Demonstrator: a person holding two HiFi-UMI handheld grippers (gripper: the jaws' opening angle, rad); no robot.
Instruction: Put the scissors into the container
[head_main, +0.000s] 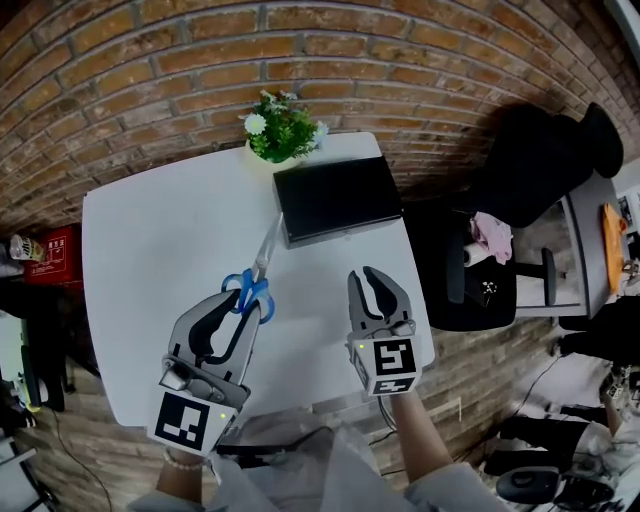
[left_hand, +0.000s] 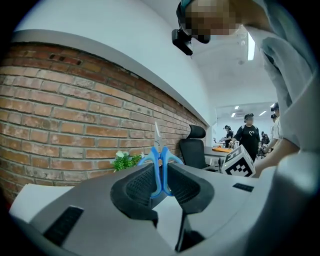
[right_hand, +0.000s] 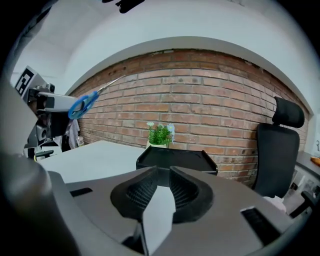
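Scissors (head_main: 255, 285) with blue handles hang above the white table (head_main: 150, 250), blades pointing toward the black container (head_main: 338, 198). My left gripper (head_main: 240, 302) is shut on the handles. In the left gripper view the blue handles (left_hand: 160, 170) sit pinched between the jaws, with the blades sticking up beyond them. My right gripper (head_main: 372, 282) hovers over the table's right front part, shut with nothing in it. Its own view faces the empty container (right_hand: 176, 159) past the nearly touching jaws of the right gripper (right_hand: 163, 176). The raised scissors (right_hand: 84, 104) show at the left there.
A small potted plant (head_main: 283, 125) stands at the table's far edge, just left of the container, against the brick wall. A black office chair (head_main: 470, 270) stands right of the table. People stand far off in the room (left_hand: 248, 134).
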